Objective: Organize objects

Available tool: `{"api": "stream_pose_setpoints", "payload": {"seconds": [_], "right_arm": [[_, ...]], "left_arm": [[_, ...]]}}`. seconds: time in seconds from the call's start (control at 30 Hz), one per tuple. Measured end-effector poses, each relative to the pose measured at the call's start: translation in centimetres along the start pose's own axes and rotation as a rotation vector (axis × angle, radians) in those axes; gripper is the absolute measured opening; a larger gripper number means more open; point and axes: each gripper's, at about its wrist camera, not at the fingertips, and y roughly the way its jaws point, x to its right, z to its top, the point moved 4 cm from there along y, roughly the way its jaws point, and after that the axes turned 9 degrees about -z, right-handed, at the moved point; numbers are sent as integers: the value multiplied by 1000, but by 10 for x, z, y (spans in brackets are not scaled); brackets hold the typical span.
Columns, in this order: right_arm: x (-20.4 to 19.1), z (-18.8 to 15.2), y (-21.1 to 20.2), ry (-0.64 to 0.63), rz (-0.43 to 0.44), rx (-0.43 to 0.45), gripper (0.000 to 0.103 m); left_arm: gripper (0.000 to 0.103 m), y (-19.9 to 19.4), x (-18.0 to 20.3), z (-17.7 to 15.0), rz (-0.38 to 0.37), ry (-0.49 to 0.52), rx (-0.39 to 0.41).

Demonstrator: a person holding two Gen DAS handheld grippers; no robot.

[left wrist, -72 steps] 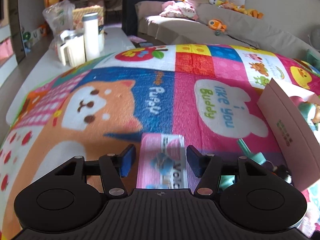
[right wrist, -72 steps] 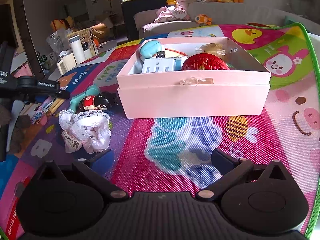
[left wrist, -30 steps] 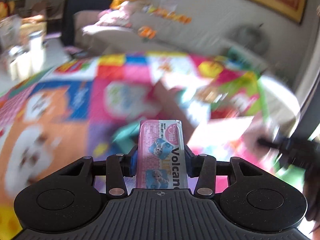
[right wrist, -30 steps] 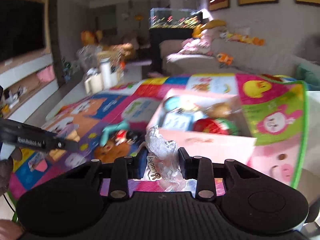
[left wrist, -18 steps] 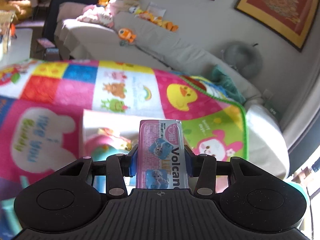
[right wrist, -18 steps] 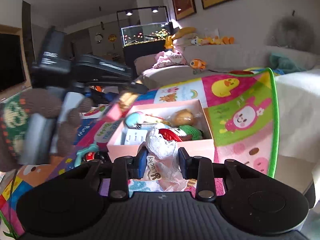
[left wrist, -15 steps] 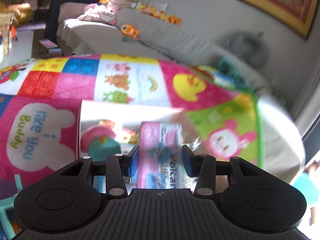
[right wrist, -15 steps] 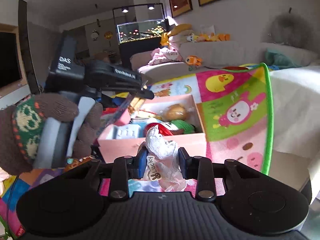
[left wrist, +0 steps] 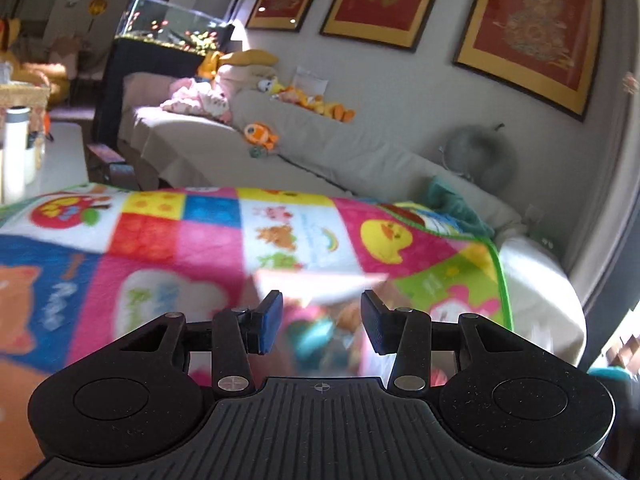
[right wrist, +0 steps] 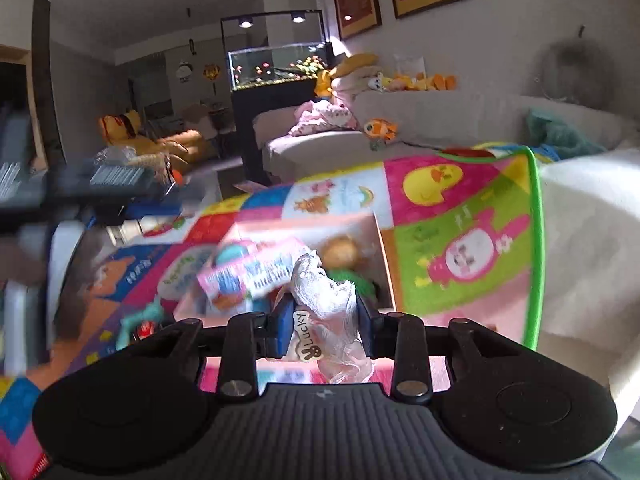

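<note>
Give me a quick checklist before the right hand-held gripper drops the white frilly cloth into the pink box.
1. Right hand-held gripper shut on the white frilly cloth: ok.
2. Left hand-held gripper open with nothing between its pads: ok.
3. Pink packet lying on the things in the pink box: ok, though blurred.
4. Box under the cloth: not ok, it lies ahead of the fingers.
5. Free room in the box: cannot tell, contents are blurred.
6. Left hand-held gripper away from the box: cannot tell.
</note>
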Motion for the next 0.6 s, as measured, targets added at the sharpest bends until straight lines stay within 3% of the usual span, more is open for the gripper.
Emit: {"api": "stream_pose_setpoints", "payload": {"seconds": [0.1, 0.17, 0.3, 0.4, 0.5, 0.6], "right_arm": [[-4, 37, 31, 34, 35, -41, 32], [-8, 62, 63, 89, 64, -113, 32], [-25, 97, 133, 142, 61, -226, 32], [-42, 97, 184, 122, -8, -314, 32], [-56, 74, 221, 72, -78, -432, 33], [-63, 61, 233, 49, -100, -478, 46]], "left_arm": [[47, -31, -23, -38, 44, -5, -19], [47, -46, -41, -60, 60, -64, -33], [47, -65, -76, -84, 27, -191, -7], [46, -69, -95, -94, 33, -260, 10], [46, -76, -104, -95, -6, -322, 53], [46, -75, -105, -95, -29, -342, 53]]}}
